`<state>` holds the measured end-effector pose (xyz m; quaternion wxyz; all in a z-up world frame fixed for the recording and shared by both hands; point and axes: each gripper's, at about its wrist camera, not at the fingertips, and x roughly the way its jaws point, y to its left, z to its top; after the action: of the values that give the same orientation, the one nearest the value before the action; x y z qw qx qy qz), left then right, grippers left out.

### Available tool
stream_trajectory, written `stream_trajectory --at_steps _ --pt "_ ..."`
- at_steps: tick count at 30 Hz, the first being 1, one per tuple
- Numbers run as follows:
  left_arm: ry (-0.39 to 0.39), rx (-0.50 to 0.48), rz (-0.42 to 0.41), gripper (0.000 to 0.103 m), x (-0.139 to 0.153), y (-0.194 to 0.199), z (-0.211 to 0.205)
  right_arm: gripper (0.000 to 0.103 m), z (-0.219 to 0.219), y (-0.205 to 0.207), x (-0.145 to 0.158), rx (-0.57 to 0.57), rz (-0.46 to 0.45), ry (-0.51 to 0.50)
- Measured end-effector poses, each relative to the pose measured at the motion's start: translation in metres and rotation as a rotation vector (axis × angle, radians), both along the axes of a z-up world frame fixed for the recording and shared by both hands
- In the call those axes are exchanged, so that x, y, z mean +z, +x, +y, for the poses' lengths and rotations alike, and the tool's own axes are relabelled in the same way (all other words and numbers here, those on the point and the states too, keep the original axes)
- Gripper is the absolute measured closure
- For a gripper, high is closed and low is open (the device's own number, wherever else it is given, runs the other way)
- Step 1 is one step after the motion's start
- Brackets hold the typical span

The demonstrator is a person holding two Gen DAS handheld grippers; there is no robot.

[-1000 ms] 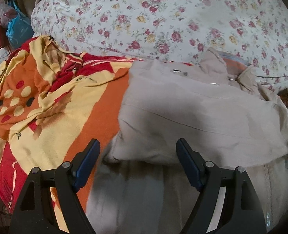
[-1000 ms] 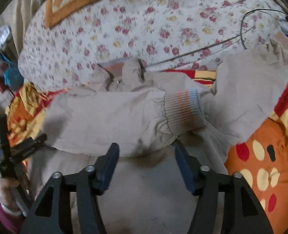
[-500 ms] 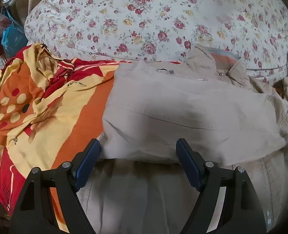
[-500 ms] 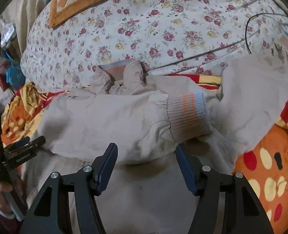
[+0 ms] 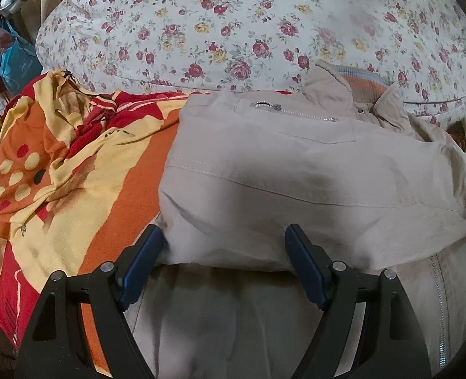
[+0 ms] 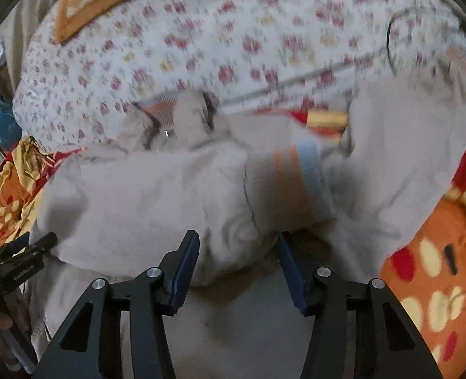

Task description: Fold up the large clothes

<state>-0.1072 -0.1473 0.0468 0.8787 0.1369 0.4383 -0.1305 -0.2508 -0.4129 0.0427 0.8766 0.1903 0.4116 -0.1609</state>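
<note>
A beige jacket point(image 5: 296, 170) lies on the bed with one sleeve folded across its body. Its zip pocket and striped rib collar point(image 5: 362, 83) sit at the far side. My left gripper point(image 5: 225, 237) is open, its blue pads either side of the sleeve's near edge. In the right wrist view the jacket point(image 6: 144, 189) is blurred; the sleeve's striped cuff point(image 6: 296, 183) lies just beyond my right gripper point(image 6: 237, 246). That gripper is open around a bunch of sleeve fabric, jaws narrower than before. The left gripper point(image 6: 18, 252) shows at the left edge there.
An orange, yellow and red blanket point(image 5: 59, 164) covers the bed under the jacket, also at the right in the right wrist view point(image 6: 438, 252). A floral duvet point(image 5: 248, 25) lies behind. A black cable point(image 6: 390, 41) and bags point(image 5: 15, 63) lie at the edges.
Both grippers have moved forward onto the folded sleeve's near edge. The right gripper's jaws have closed in partly around the fabric and its view is now motion-blurred.
</note>
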Motion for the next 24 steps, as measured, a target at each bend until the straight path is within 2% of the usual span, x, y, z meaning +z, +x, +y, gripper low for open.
stream_trajectory --at_steps 4,8,13,19,22,24 --pt "-0.001 0.002 -0.007 0.023 0.001 -0.001 0.001 0.05 0.008 -0.006 0.016 -0.004 -0.046 -0.084" --pt "-0.013 0.004 -0.005 0.023 0.003 -0.002 0.001 0.05 0.008 -0.002 0.012 0.019 -0.05 -0.054" --pt "-0.043 -0.013 -0.001 0.023 0.009 -0.007 0.0 0.05 0.005 0.007 -0.004 0.018 0.012 -0.003" --pt "-0.085 -0.036 0.01 0.023 0.017 -0.015 -0.003 0.05 0.005 0.002 -0.001 0.006 0.001 -0.013" --pt "-0.081 -0.042 -0.006 0.023 0.019 -0.019 -0.005 0.049 0.007 -0.002 0.004 0.008 -0.022 -0.024" --pt "-0.075 -0.049 -0.011 0.023 0.018 -0.022 -0.007 0.047 0.007 0.002 -0.001 0.016 -0.002 -0.025"
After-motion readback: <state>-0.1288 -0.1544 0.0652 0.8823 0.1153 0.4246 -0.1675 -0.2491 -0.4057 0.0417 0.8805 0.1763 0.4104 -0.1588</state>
